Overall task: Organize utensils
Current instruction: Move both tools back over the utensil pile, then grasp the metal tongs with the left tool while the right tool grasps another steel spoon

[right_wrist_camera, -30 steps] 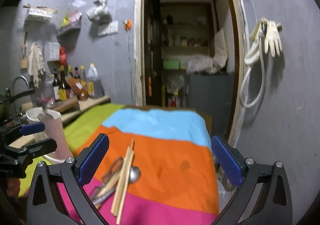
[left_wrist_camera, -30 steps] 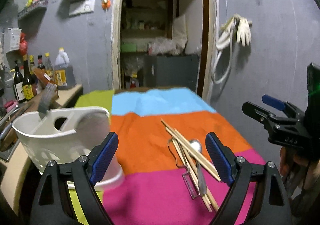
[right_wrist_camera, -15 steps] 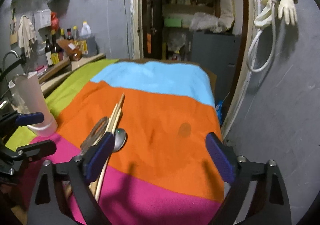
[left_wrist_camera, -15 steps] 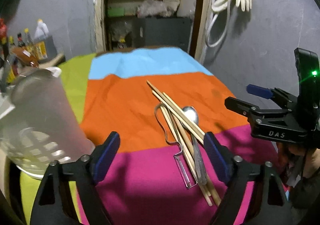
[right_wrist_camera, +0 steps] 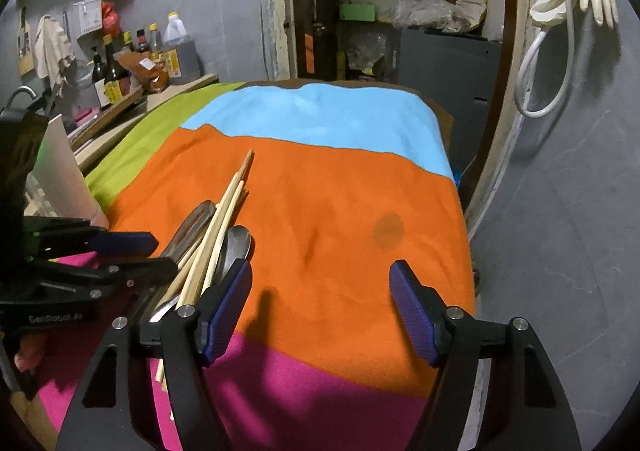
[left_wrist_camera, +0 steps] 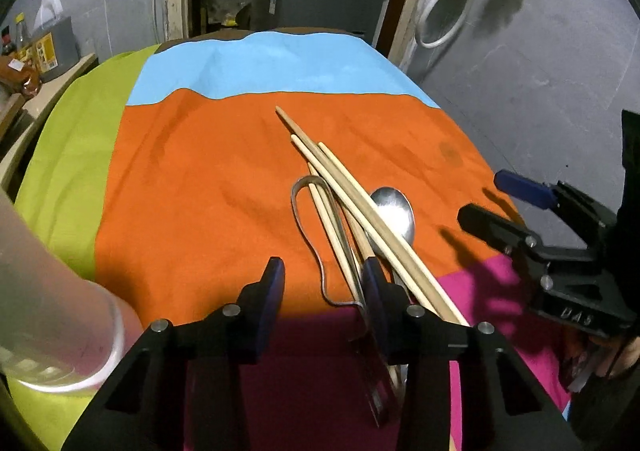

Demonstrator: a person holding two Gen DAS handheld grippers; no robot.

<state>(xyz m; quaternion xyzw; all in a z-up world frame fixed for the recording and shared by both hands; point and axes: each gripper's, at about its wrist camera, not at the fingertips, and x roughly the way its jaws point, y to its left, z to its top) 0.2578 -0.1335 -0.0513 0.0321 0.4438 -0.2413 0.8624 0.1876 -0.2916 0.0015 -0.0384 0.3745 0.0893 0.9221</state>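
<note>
Several utensils, one heap: chopsticks (left_wrist_camera: 360, 207), spoon (left_wrist_camera: 394, 207), peeler (left_wrist_camera: 316, 235), crossed on the striped cloth (left_wrist_camera: 200, 179). My left gripper (left_wrist_camera: 322, 287) has just been narrowing, nothing pinched; right gripper (right_wrist_camera: 320, 303) closing too, wide, empty. Risk: I snag two pieces, or sticks roll.

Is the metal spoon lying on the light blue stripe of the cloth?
No, the metal spoon lies on the orange stripe, beside the wooden chopsticks.

My left tool (left_wrist_camera: 322, 285) has dropped toward the chopsticks (left_wrist_camera: 352, 203), its jaws closing beside them. My right tool (right_wrist_camera: 320, 307) sank too, narrowing over bare cloth.
</note>
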